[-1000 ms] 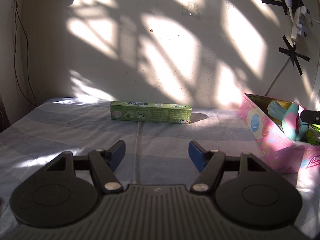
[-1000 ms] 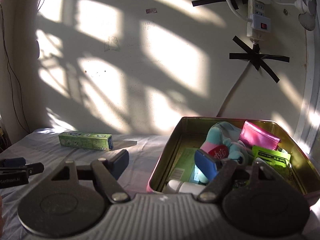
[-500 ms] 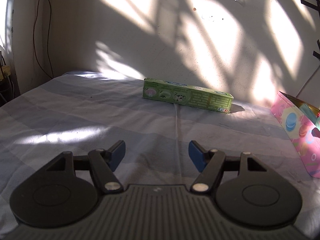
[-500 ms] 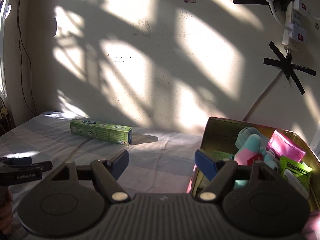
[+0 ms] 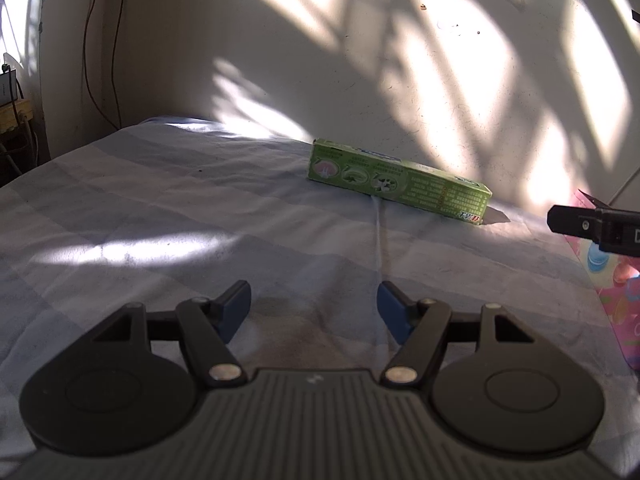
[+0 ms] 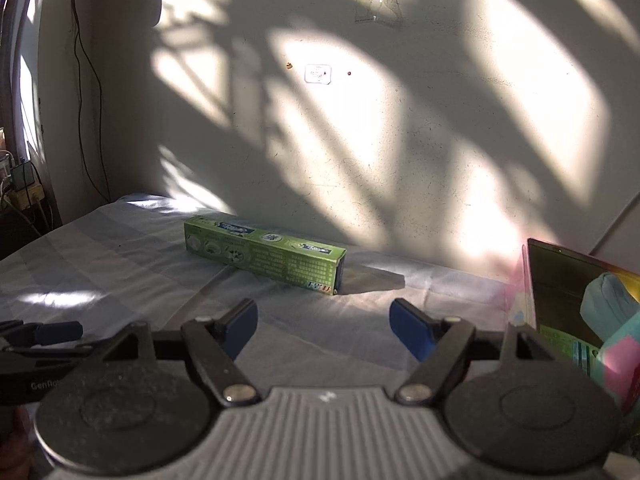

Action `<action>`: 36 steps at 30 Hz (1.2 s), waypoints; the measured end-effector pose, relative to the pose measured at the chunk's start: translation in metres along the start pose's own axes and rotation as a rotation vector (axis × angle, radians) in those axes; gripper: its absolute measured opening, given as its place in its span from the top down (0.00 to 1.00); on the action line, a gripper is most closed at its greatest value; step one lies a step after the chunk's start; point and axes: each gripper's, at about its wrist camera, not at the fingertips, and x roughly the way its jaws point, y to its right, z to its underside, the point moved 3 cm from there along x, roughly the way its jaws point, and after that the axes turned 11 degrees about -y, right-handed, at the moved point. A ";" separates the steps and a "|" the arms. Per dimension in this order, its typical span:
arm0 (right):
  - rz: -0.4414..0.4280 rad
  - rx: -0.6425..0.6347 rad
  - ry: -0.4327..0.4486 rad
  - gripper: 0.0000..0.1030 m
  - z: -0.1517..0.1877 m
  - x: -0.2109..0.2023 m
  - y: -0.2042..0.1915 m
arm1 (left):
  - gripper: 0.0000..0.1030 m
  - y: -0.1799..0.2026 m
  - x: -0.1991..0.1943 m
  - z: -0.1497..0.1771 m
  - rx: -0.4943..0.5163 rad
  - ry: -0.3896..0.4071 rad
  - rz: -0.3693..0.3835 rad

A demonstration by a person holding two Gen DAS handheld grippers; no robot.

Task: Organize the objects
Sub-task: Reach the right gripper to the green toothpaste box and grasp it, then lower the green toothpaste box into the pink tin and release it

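Green cardboard toothpaste box (image 6: 264,258) now sits dead ahead of the right gripper (image 6: 324,330), which swung off the pink tin (image 6: 532,276); both it and the left gripper (image 5: 314,312) are spread, empty. Probably next pickup.

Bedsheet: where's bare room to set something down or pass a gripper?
The bedsheet is bare left of the green toothpaste box, and between that box and both open grippers, left and right. It is crowded on the right: the pink tin already holds items.
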 end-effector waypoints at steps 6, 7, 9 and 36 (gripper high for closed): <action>0.055 -0.197 -0.077 0.27 -0.040 0.080 -0.028 | 0.30 -0.012 0.004 -0.003 -0.065 -0.015 0.006; 0.040 -0.205 -0.094 0.25 -0.047 0.092 -0.029 | 0.30 -0.012 0.004 -0.003 -0.069 -0.015 0.008; 0.005 -0.229 -0.124 0.18 -0.062 0.113 -0.031 | 0.29 -0.012 0.004 -0.003 -0.067 -0.014 0.012; -0.106 -0.646 -0.207 0.70 0.052 -0.032 -0.026 | 0.22 -0.026 -0.016 -0.011 -0.099 0.104 0.215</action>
